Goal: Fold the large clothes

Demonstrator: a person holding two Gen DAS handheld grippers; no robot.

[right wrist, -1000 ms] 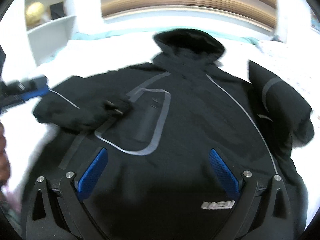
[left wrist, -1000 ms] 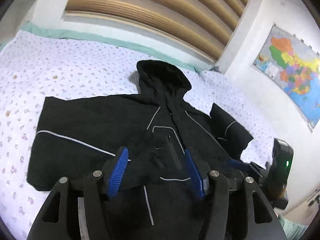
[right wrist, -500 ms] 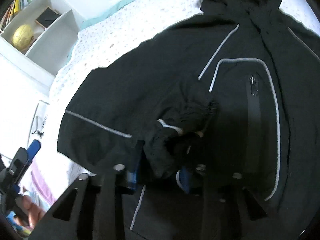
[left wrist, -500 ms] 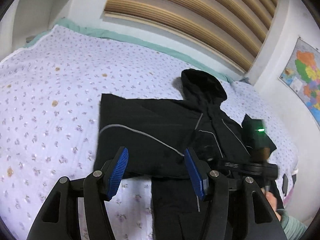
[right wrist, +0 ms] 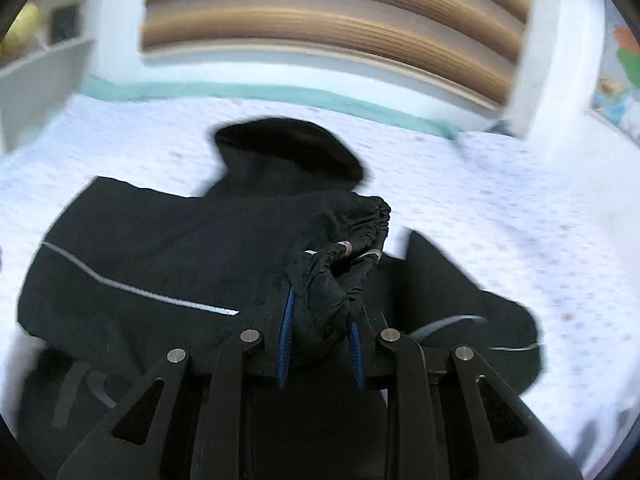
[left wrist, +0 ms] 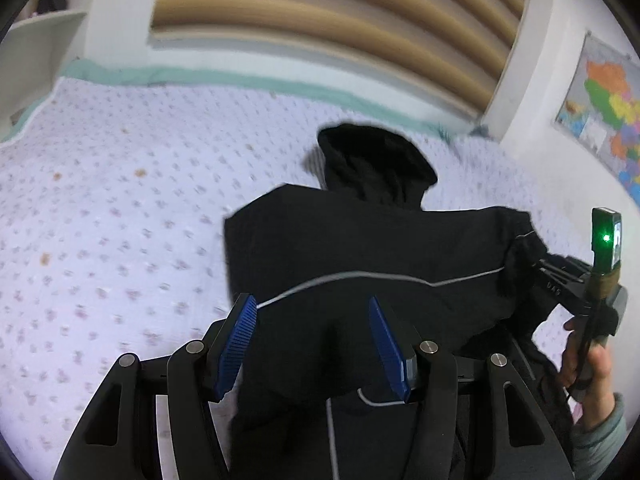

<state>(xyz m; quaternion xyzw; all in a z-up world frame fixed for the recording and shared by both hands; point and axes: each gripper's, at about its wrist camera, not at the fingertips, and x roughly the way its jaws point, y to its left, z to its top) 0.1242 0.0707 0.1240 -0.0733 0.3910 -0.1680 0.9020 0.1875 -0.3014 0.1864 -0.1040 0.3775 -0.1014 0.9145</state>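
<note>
Our right gripper (right wrist: 322, 342) pinches a bunched sleeve cuff (right wrist: 360, 224) of the black jacket (right wrist: 168, 248) between its blue pads (right wrist: 285, 336). We see the pads pressed close together with cloth squeezed in the middle. From our left wrist view, the right gripper (left wrist: 560, 276) shows at the far right edge, with a green light on its top and a hand (left wrist: 592, 364) wrapped around its handle. Its tips are hidden by the cloth there.

Our left gripper (left wrist: 312, 348) has its two blue pads (left wrist: 236, 344) spread wide apart. Nothing sits between them. It hangs just above the near part of the jacket (left wrist: 360, 248).

We see the jacket lying on a bed (left wrist: 100, 208) with a white sheet that has tiny flowers on it. One sleeve is drawn across the body of the jacket toward the right side. A thin silver stripe (left wrist: 380, 276) runs along that sleeve. The hood (left wrist: 376, 164) points to the far end of the bed, toward the wall with brown wooden slats (left wrist: 340, 28). A bright map (left wrist: 604, 112) hangs on the wall at the right. Both views are a bit blurry.
</note>
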